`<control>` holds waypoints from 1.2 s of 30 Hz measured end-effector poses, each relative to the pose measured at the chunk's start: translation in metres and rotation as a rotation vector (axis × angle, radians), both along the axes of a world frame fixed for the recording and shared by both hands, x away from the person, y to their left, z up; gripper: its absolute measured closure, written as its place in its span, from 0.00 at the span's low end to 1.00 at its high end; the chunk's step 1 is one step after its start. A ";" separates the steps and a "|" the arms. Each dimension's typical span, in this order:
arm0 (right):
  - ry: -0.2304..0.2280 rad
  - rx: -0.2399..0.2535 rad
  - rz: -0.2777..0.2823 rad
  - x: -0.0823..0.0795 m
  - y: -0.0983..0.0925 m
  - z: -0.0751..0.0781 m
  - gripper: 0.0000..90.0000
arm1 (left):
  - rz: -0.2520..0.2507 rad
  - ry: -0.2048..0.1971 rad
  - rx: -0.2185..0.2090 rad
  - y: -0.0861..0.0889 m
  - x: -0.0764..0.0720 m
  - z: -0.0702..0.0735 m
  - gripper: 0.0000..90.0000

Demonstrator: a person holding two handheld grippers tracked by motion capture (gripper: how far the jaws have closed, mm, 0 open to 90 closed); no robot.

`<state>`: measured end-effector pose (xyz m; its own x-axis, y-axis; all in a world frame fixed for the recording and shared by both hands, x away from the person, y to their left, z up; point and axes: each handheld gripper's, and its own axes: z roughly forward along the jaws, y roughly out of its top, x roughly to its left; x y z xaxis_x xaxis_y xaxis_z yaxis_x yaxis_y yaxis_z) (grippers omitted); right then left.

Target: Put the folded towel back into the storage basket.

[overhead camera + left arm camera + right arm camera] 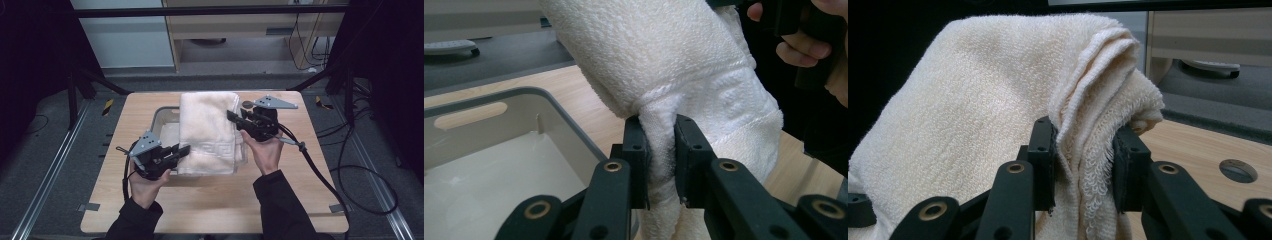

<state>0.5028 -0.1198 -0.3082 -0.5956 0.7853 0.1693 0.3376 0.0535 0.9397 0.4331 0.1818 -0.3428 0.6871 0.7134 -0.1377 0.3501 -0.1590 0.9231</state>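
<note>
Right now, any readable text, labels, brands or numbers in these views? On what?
None readable.
The towel carries a woven key-pattern border, not lettering.
The bin, the table and both grippers, left gripper and right gripper, show no markings.

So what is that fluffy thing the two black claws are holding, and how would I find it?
Look at the wooden table, then at the clear plastic bin in its middle. Over the bin is a folded cream towel, pinched by the left gripper and the right gripper. It's the only soft, fuzzy thing, with a square-spiral pattern near one end.
</note>
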 end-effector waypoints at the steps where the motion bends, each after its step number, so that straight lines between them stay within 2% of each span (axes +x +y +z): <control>1: -0.001 -0.002 0.002 0.001 0.002 0.000 0.75 | 0.007 0.000 -0.003 0.002 0.000 0.000 0.86; 4: -0.003 -0.008 0.007 0.002 0.011 0.002 0.75 | 0.016 0.008 -0.013 0.010 0.000 0.002 0.86; 23: -0.021 -0.007 0.033 0.013 0.053 0.014 0.75 | 0.082 -0.003 -0.041 0.044 -0.002 0.009 0.86; 33: -0.017 -0.005 0.039 0.020 0.070 0.013 0.75 | 0.117 0.003 -0.051 0.060 0.001 0.009 0.86; 36: -0.007 0.020 0.044 0.023 0.073 0.010 0.75 | 0.121 0.009 -0.058 0.064 0.002 0.009 0.86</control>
